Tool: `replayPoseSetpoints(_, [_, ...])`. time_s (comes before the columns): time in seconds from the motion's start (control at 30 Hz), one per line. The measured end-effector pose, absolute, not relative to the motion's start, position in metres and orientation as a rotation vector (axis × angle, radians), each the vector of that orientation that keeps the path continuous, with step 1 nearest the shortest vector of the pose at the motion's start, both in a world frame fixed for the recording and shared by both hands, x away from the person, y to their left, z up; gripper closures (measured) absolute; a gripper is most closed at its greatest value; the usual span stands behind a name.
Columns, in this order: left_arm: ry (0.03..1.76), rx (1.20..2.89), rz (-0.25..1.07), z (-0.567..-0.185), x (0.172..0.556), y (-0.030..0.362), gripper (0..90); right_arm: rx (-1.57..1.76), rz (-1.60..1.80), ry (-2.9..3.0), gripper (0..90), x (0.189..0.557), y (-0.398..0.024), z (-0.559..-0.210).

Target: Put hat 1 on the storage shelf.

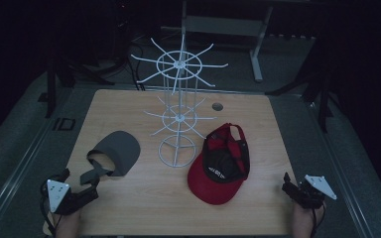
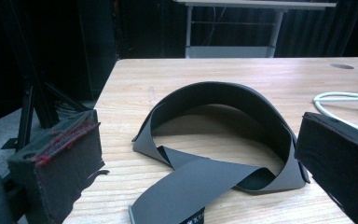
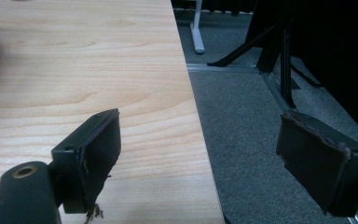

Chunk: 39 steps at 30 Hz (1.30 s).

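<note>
The wooden desk [image 1: 144,208] carries a grey visor [image 1: 115,152] at left, a white wire rack [image 1: 178,119] at centre, and a red cap [image 1: 221,166] at right.

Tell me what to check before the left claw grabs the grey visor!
1. Left claw open: ok, both jaws stand wide apart.
2. Grey visor in reach: ok, its strap lies between the jaws, not pinched.
3. Visor free of other things: ok, it lies apart from the white wire rack and the red cap.
4. Right claw out of the way: ok, open over the table's right edge, holding nothing.
5. Rack upright and ready: ok, it stands mid-table with bare arms.
6. Strap buckle state: cannot tell.
</note>
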<state>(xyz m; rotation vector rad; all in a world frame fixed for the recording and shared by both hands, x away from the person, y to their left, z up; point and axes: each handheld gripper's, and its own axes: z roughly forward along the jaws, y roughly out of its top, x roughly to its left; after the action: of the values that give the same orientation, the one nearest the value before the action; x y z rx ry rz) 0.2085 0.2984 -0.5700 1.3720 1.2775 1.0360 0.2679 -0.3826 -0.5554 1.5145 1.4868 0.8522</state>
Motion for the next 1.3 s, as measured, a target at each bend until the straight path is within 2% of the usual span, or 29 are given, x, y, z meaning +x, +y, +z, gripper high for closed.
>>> replayPoseSetpoints(0.5, [1.275, 1.385, 1.007, -0.567, 0.207, 0.296, 1.1, 1.608, 0.917, 1.684, 11.1, 0.269, -0.375, -0.540])
replayPoseSetpoints(0.6, [1.266, 1.405, 1.004, -0.566, 0.207, 0.293, 1.1, 1.588, 0.919, 1.731, 13.3, 0.269, -0.369, -0.527])
replayPoseSetpoints(0.87, [1.258, 1.415, 0.940, -0.562, 0.205, 0.284, 1.1, 1.508, 0.932, 1.825, 13.7, 0.277, -0.349, -0.512])
replayPoseSetpoints(1.3, [1.233, 1.420, 0.918, -0.561, 0.204, 0.279, 1.1, 1.379, 0.959, 1.910, 13.8, 0.292, -0.319, -0.485])
